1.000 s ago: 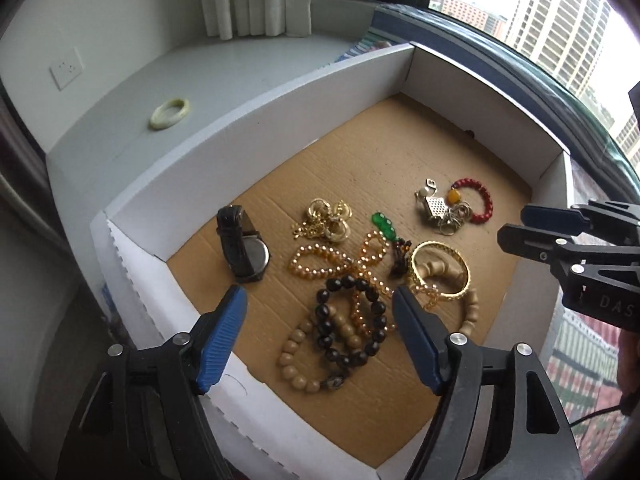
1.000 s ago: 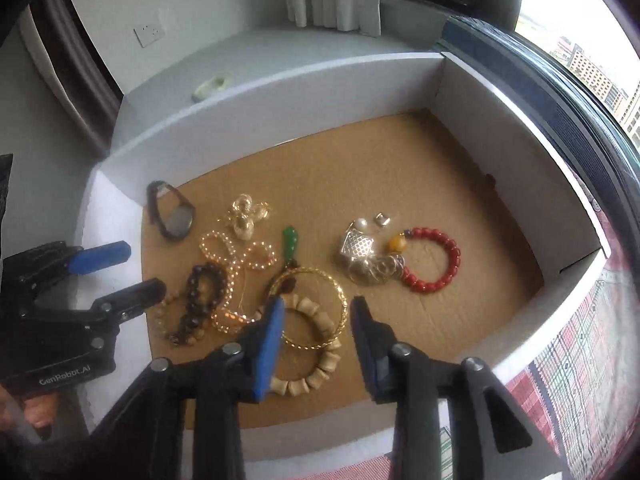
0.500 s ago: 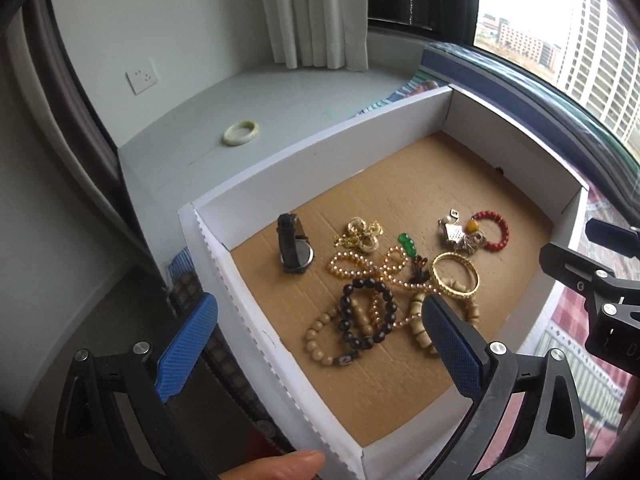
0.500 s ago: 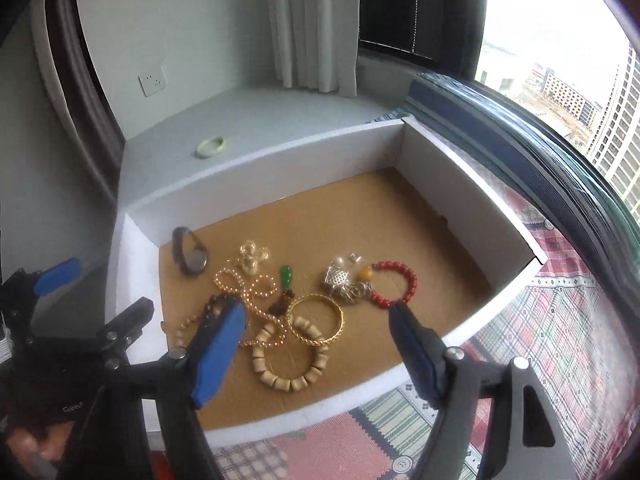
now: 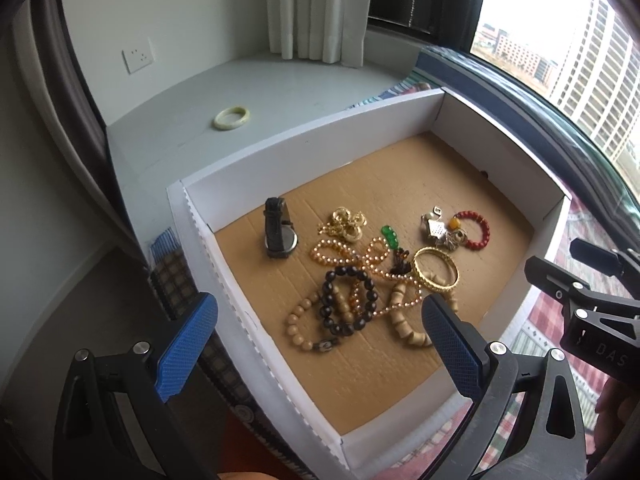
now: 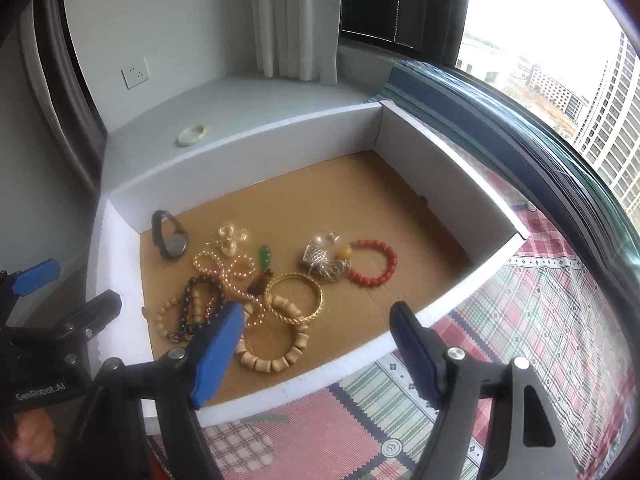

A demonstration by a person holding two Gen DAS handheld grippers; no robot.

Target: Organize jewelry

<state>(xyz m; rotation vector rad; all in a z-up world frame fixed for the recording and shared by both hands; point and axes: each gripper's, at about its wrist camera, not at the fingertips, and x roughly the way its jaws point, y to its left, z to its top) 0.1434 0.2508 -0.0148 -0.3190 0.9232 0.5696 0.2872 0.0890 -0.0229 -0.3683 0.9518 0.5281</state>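
1. Left wrist view: the left hand-held gripper point(image 5: 320, 344) hangs released and empty above the near corner of the white box point(image 5: 312, 140); the jewelry lies tangled on the cardboard floor; the watch point(image 5: 278, 234) stands apart at the left, probably the easiest first pick; approach from above, pads either side of the strap.

2. Right wrist view: the right hand-held gripper point(image 6: 316, 354) is released too, nothing between its jaws; the gold bangle point(image 6: 294, 298) overlaps the wooden bead bracelet point(image 6: 272, 354), so lift it straight up; the red bracelet point(image 6: 374, 262) touches the silver cluster point(image 6: 324, 264).
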